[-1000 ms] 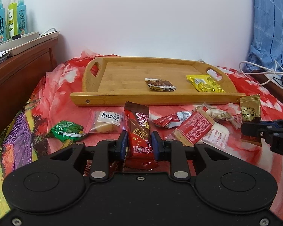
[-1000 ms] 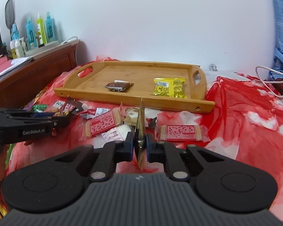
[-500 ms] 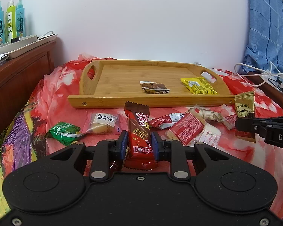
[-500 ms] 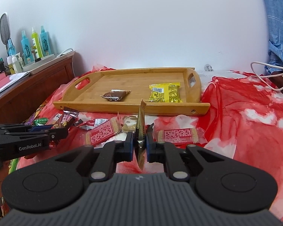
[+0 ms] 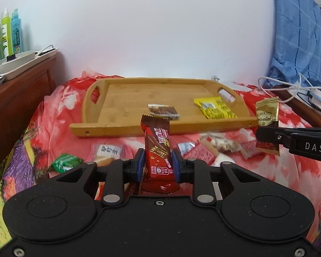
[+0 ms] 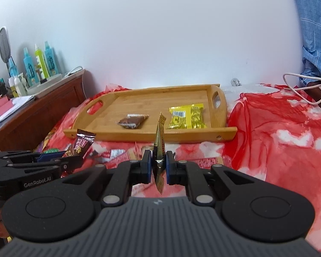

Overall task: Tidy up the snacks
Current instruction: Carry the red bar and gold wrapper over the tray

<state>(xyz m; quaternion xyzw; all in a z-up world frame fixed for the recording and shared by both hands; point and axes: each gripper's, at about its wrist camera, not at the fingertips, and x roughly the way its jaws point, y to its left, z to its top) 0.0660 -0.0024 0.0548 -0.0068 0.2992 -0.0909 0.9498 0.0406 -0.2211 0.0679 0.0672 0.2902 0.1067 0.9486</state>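
My left gripper [image 5: 157, 160] is shut on a red-brown wafer bar [image 5: 158, 150] and holds it above the bed, short of the wooden tray [image 5: 128, 102]. My right gripper [image 6: 158, 165] is shut on a gold candy packet [image 6: 159, 145], held edge-on and lifted; the packet also shows in the left wrist view [image 5: 267, 115]. On the tray lie a brown snack [image 5: 163, 111] and a yellow packet [image 5: 216, 108]. Loose snacks [image 5: 205, 150] lie on the red bedcover in front of the tray, among them a green packet [image 5: 67, 161] and a white one [image 5: 108, 151].
A wooden cabinet [image 5: 17, 98] with bottles [image 5: 5, 34] and a white power strip [image 5: 21, 61] stands at the left. White cables [image 5: 289, 87] and a blue cloth [image 5: 297, 38] are at the right. The white wall lies behind the tray.
Both grippers have risen with their snacks and moved toward the tray. The loose snacks on the bed now sit lower in view and are blurred.
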